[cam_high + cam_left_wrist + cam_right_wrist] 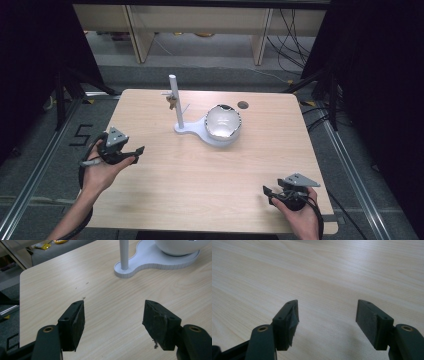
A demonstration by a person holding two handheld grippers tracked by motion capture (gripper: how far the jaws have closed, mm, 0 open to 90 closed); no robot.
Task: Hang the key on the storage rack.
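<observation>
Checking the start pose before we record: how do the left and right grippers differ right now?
The left gripper sits near the table's left edge, farther from the person; the right gripper sits near the front right corner. The left one faces the white stand; the right one faces bare tabletop. Both are open, holding nothing.

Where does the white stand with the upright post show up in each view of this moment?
High view: the white stand sits at the table's far centre, its bowl to the right of the post.
Left gripper view: the stand is at the top, beyond the open fingers.
Right gripper view: bare tabletop, no stand.
Shared landmark: the light wood tabletop.
</observation>
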